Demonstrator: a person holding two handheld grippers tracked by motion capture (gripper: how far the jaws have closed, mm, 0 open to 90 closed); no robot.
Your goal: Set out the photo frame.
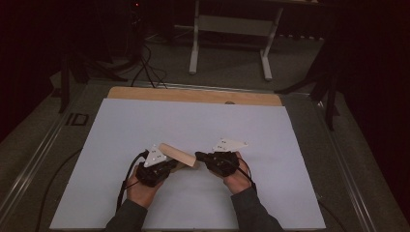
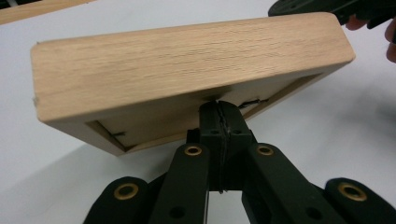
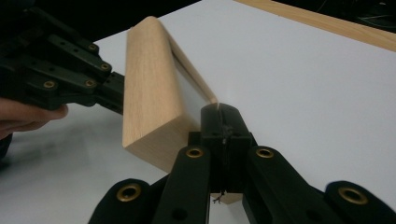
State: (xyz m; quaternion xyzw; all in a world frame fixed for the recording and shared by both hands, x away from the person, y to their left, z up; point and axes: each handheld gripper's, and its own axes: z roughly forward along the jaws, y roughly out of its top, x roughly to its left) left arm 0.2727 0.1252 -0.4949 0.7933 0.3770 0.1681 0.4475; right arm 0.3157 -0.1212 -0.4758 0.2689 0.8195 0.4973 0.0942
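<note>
A light wooden frame (image 1: 176, 154) hangs tilted just above the white sheet (image 1: 193, 121), held between both grippers. In the left gripper view its broad oak side (image 2: 187, 60) faces me, with the recessed back below. My left gripper (image 2: 219, 105) is shut, its tips pinched at the frame's back rim; from above it sits at the frame's left end (image 1: 173, 165). My right gripper (image 3: 220, 109) is shut on the thin edge at the frame's corner (image 3: 149, 79), at its right end (image 1: 197, 157). The left gripper (image 3: 70, 74) also appears behind the frame.
The white sheet lies on a wooden board (image 1: 193, 95) whose far strip is bare. Beyond the table stands a white desk frame (image 1: 229, 29) on dark floor, with cables (image 1: 145, 67) at the back left. Metal rails (image 1: 34, 159) run along the table's sides.
</note>
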